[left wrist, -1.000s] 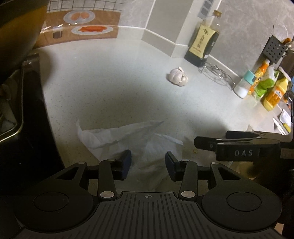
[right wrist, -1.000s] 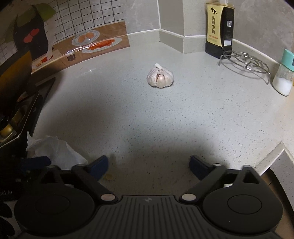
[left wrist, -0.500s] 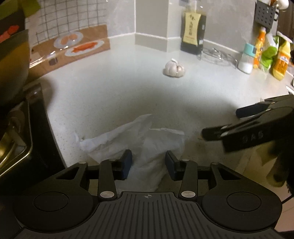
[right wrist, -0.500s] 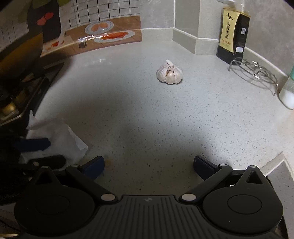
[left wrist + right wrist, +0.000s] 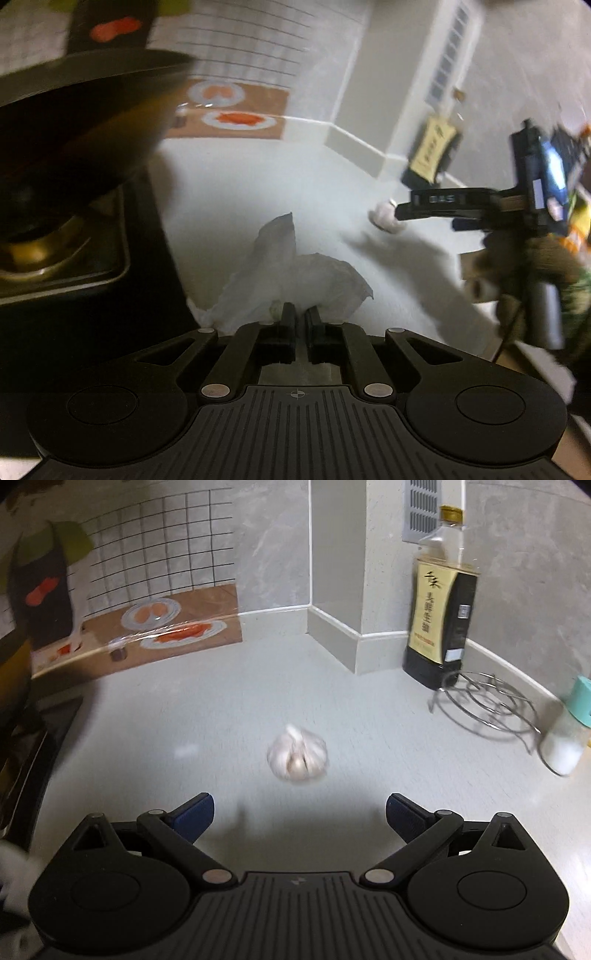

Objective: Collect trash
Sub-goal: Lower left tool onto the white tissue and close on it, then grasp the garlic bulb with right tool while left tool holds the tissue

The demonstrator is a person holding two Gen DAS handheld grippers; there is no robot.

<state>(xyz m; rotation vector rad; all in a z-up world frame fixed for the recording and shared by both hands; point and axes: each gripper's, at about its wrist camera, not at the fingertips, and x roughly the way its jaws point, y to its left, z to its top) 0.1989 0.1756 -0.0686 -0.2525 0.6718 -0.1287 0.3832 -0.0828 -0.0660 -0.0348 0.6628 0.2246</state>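
My left gripper [image 5: 301,318] is shut on a crumpled white tissue [image 5: 291,275], which sticks up and forward from the fingers above the pale countertop [image 5: 258,184]. My right gripper [image 5: 300,806] is open and empty, just short of a garlic bulb [image 5: 297,757] lying on the countertop [image 5: 207,723]. In the left wrist view the right gripper [image 5: 402,213] shows at the right, in front of the partly hidden garlic [image 5: 384,221].
A dark wok [image 5: 74,122] over the stove [image 5: 74,266] fills the left. A soy sauce bottle [image 5: 439,613], a wire trivet [image 5: 487,701] and a salt shaker [image 5: 569,731] stand at the back right. A picture mat [image 5: 162,627] leans at the back wall.
My left gripper has shut on the tissue and lifted it. My right gripper has moved forward to the garlic and stayed open.
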